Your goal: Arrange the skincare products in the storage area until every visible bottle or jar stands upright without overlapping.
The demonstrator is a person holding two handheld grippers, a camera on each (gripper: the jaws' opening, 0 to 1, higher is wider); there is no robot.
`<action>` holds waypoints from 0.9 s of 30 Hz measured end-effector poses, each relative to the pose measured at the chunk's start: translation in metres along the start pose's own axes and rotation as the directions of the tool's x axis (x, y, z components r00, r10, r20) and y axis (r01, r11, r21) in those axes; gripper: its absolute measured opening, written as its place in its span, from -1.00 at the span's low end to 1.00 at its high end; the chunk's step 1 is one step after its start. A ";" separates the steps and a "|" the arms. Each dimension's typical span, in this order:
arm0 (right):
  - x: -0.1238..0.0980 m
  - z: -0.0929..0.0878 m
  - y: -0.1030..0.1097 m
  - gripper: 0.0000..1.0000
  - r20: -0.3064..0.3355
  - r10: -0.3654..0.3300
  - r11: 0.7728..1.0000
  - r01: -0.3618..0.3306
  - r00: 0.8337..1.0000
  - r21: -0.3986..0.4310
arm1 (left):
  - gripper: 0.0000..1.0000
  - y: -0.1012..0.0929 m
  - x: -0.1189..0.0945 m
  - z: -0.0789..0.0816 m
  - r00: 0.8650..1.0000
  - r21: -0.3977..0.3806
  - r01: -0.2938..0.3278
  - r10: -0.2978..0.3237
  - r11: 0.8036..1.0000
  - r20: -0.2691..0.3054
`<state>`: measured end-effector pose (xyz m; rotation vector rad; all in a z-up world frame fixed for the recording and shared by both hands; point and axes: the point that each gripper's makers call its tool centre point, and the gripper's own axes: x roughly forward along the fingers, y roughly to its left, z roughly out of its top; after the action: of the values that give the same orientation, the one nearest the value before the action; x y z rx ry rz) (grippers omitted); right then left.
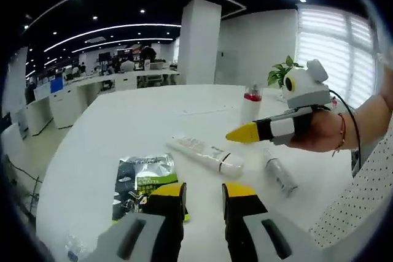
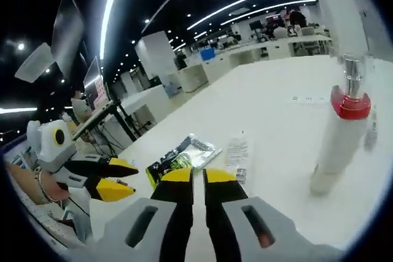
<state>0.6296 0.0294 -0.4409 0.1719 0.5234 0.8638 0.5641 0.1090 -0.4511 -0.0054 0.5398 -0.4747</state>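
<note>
Skincare products sit scattered on the white bench. In the left gripper view, a white tube lies flat near the middle, a small silvery bottle lies on its side just right of it, and a tall white bottle with a red collar stands upright farther back. A green-and-silver sachet lies flat beside the left tongs, whose jaws are spread apart over the bench and pinch nothing. The right tongs, held by a hand, hover above the tube; in the right gripper view their jaws stand nearly pressed together with nothing between. A potted plant stands behind.
</note>
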 end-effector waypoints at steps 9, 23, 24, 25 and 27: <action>-0.023 0.008 -0.024 -0.84 0.075 -0.067 0.990 0.057 0.995 0.131 | -0.52 0.009 0.028 0.012 0.999 -0.024 0.033 -0.033 0.999 0.002; -0.045 0.011 -0.046 -0.64 0.107 -0.110 0.986 0.095 0.988 0.138 | -0.52 0.013 0.051 0.019 1.000 -0.010 0.011 -0.011 1.000 0.020; -0.043 0.008 -0.046 -0.63 0.089 -0.110 0.988 0.099 0.990 0.122 | -0.53 0.012 0.052 0.017 1.000 -0.011 0.018 -0.018 1.000 0.014; -0.040 0.006 -0.046 -0.63 0.071 -0.109 0.989 0.101 0.992 0.104 | -0.53 0.010 0.054 0.014 1.000 -0.019 0.025 -0.025 0.999 0.003; -0.032 0.004 -0.041 -0.61 0.050 -0.078 0.993 0.073 0.996 0.097 | -0.55 0.005 0.061 0.009 0.999 -0.041 0.047 -0.048 0.998 -0.018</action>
<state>0.6421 -0.0211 -0.4399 0.2605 0.5176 0.7590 0.6165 0.0853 -0.4738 -0.0527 0.5691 -0.5102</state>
